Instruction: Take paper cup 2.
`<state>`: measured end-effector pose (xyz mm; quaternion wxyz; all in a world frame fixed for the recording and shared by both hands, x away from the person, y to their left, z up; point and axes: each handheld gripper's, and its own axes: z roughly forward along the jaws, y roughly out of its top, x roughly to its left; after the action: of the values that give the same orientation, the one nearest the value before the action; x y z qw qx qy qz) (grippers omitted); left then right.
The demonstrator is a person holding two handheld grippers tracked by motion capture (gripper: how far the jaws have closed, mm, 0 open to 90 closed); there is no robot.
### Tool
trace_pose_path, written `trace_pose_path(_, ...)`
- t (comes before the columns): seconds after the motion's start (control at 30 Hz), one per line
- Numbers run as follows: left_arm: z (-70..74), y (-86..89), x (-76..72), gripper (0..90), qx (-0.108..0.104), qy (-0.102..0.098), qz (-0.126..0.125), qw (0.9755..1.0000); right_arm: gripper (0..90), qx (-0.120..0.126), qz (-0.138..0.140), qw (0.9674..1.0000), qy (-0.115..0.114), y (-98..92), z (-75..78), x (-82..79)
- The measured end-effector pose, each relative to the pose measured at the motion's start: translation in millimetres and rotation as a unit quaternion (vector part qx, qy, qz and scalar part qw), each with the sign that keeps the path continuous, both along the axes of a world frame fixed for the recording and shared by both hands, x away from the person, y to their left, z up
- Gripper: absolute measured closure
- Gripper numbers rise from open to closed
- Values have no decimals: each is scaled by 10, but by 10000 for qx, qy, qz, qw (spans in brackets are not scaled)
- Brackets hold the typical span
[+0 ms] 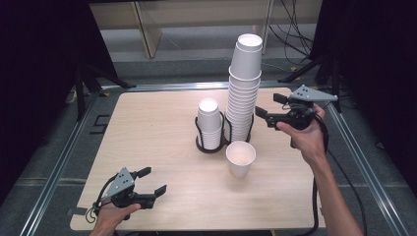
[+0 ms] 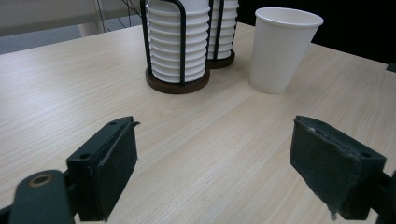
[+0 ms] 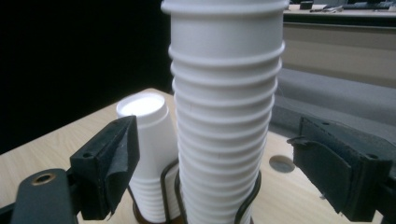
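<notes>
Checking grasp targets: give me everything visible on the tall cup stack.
The tall cup stack is a column of nested white paper cups, mouths down, with rolled rims forming ridges along its side. Its foot sits in a black wire holder on a dark round base, beside a shorter stack. The upper cups lean slightly to the right in the high view. It stands near the table's middle, behind a single upright cup. The right gripper is at its side, jaws open, not touching it.

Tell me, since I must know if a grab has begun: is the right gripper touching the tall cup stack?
Apart. In the right gripper view the right gripper has its jaws wide open, with clear gaps between both pads and the tall cup stack.
</notes>
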<state>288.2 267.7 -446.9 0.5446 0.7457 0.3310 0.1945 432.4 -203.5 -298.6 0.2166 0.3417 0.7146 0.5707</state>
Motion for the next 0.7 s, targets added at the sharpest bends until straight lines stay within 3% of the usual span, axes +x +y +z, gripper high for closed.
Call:
trace_pose_path(0.07,5,7,-7,147,57,39,25,10000,152,-15,-25,10000,-13,16,101,35)
trace_pose_path(0.13,-7,-2,2,147,-48,-18,-12,10000,152,-60,-53,9998,-171,24,181,67)
trace_pose_path(0.3,4,-4,-10,147,57,53,7,10000,152,-36,-13,9998,-184,71,390,109)
trace_pose_path(0.37,-6,-19,-5,147,-36,25,-16,10000,152,8,-14,9998,-203,93,476,121)
trace_pose_path(0.43,-4,-16,-6,147,11,26,-28,10000,151,110,66,9997,-200,115,550,135)
trace_pose_path(0.7,-3,-15,-6,147,8,32,-37,10000,151,15,9,9991,-415,221,803,262)
